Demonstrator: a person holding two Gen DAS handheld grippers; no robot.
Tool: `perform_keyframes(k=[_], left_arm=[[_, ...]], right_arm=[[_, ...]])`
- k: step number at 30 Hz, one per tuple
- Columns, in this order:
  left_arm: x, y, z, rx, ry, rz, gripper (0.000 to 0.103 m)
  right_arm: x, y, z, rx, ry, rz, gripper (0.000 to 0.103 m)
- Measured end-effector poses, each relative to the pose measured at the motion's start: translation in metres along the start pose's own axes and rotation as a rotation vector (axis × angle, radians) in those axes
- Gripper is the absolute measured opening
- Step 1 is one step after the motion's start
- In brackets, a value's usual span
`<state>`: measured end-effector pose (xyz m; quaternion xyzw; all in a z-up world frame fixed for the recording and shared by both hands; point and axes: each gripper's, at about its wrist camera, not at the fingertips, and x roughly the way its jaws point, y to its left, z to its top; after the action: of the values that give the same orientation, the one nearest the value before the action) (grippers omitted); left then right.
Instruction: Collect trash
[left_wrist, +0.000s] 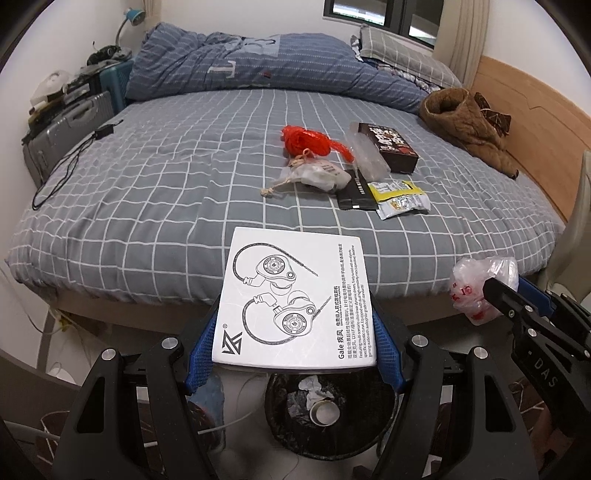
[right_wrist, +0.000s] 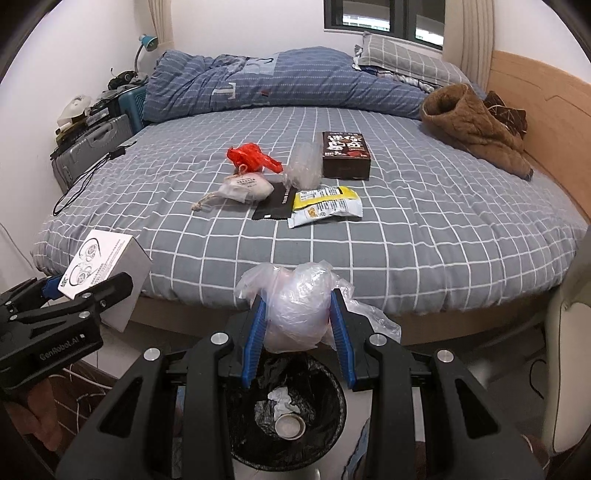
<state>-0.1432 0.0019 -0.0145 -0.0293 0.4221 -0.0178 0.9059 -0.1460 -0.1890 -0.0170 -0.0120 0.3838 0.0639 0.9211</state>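
Black-lined trash bin (right_wrist: 286, 410) sits directly below both grippers, each angled steeply down beside the bed (right_wrist: 369, 258). Left gripper (left_wrist: 293, 347) clamps a white earphone box (left_wrist: 295, 299) above the bin, jaws half-spread; right gripper (right_wrist: 299, 332), jaws narrow, pinches a crumpled clear plastic bag (right_wrist: 295, 306) over it.

Matt cardboard box (left_wrist: 295, 299), crinkly plastic bag (right_wrist: 295, 314)

I see a bed with a grey, white-checked sheet (right_wrist: 424, 236). A rumpled blue striped duvet (right_wrist: 280, 83) lies along its far edge, a grey checked pillow (right_wrist: 402, 55) in the far right corner. A brown quilted jacket (right_wrist: 476, 129) sits at the right edge, against the wooden headboard (right_wrist: 546, 122). Beyond the left edge I see a grey hard-shell suitcase (right_wrist: 92, 147) and a teal desk lamp (right_wrist: 147, 42).
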Motion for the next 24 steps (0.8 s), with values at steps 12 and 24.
perform_keyframes(k=[12, 24], left_arm=[[-0.008, 0.004, -0.018, -0.001, 0.037, 0.01, 0.069], [0.012, 0.018, -0.039, -0.029, 0.083, 0.019, 0.069]], right_arm=[[-0.013, 0.0, -0.014, -0.002, 0.025, -0.025, 0.033], [0.008, 0.007, -0.035, -0.019, 0.087, -0.028, 0.033]])
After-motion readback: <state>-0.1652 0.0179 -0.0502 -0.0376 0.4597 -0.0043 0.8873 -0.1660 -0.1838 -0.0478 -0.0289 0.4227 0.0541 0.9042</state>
